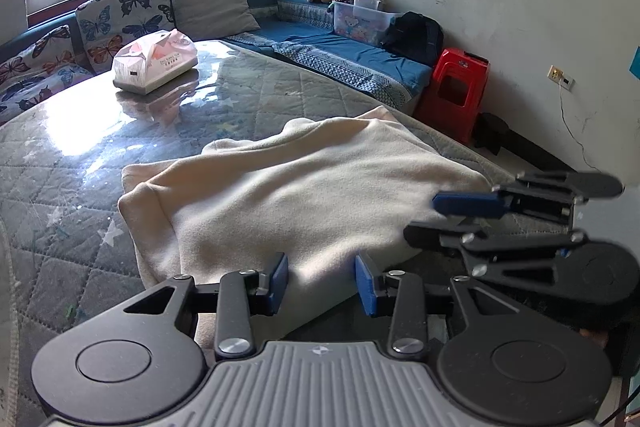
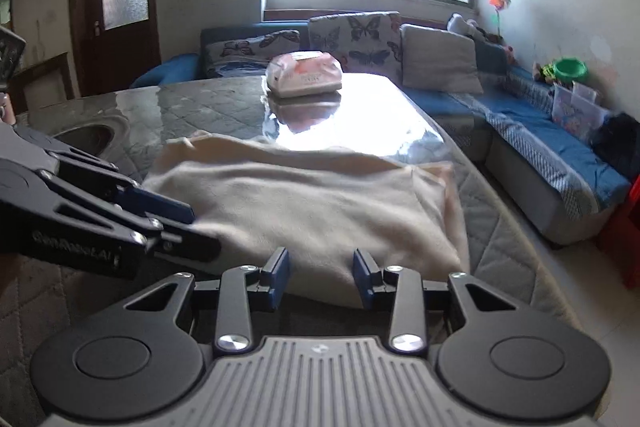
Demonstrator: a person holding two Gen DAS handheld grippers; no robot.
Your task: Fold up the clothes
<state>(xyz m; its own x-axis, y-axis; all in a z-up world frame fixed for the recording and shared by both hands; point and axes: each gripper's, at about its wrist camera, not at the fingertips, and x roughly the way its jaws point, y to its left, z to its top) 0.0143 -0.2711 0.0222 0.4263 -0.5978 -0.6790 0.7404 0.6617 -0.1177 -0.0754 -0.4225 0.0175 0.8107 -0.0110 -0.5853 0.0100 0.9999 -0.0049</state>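
A cream fleece garment (image 1: 300, 187) (image 2: 304, 203) lies folded into a thick rectangle on the grey quilted table (image 1: 80, 147) (image 2: 224, 107), close to the near edge. My left gripper (image 1: 322, 281) (image 2: 205, 230) is at the garment's near left part, and cloth fills the gap between its blue pads. My right gripper (image 2: 320, 279) (image 1: 420, 218) holds the near right part the same way, with cloth between its pads. Both grippers point down at a slant over the table's near edge.
A pink tissue pack (image 1: 156, 63) (image 2: 304, 73) sits on the glossy far part of the table. A blue corner sofa (image 1: 320, 43) (image 2: 540, 131) with cushions runs behind and to the right. A red stool (image 1: 456, 87) stands on the floor by the wall.
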